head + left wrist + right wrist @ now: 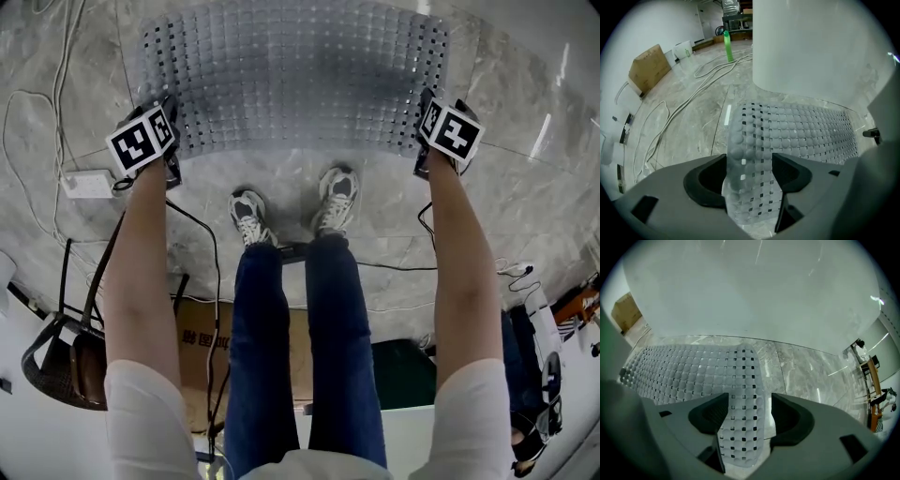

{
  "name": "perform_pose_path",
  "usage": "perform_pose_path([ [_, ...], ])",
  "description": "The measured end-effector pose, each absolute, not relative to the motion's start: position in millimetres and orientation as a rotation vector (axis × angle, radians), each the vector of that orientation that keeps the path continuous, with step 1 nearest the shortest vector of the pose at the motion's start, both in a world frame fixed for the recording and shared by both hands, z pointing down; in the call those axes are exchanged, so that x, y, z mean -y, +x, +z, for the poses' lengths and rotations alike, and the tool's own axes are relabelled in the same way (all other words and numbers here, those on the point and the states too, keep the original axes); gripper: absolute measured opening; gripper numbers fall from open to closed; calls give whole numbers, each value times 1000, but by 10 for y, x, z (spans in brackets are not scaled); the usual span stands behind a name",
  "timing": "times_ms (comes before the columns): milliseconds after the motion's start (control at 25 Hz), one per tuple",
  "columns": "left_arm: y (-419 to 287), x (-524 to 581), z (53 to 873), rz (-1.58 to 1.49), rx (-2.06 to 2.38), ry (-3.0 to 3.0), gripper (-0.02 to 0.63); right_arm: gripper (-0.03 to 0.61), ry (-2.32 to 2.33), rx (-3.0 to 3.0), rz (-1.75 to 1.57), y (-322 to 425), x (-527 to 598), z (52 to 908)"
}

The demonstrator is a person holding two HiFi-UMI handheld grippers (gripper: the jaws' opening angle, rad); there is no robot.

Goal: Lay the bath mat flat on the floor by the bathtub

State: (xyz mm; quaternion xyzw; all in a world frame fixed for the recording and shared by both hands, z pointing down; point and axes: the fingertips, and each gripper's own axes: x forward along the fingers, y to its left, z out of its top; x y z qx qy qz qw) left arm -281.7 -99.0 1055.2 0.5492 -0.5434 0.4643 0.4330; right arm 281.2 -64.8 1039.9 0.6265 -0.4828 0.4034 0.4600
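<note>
The translucent studded bath mat (300, 75) lies spread on the marble floor in front of my feet. In the left gripper view the mat (801, 131) runs along the white bathtub wall (811, 47), and in the right gripper view the mat (684, 366) lies under the same tub wall (750, 287). My left gripper (173, 150) sits at the mat's near left corner, and that corner lies between the spread jaws of the left gripper (749, 171). My right gripper (427, 141) is at the near right corner. The right gripper (749, 416) is open too, with the corner loose between its jaws.
Two sneakers (248, 216) (336, 199) stand just short of the mat. A white power strip (89, 185) and cables lie at the left, a dark chair (66, 361) behind. A cardboard box (649, 68), hoses and a green bottle (727, 47) sit farther off.
</note>
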Motion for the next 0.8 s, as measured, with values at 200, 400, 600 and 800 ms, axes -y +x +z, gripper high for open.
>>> perform_pose_path([
  [200,-2768,1030,10397,1152,1347,1389,298,276,1549,1191,1018,2707,634,10265],
  [400,-2687,1086,10253,1133,1347,1414,298,275,1560,1205,1039,2636,636,10152],
  [600,-2604,1096,10080,1117,1338,1442,281,272,1578,1197,1084,2578,602,10011],
  [800,-2526,1071,9884,1174,1309,1449,114,99,1527,1187,1083,2546,554,9834],
])
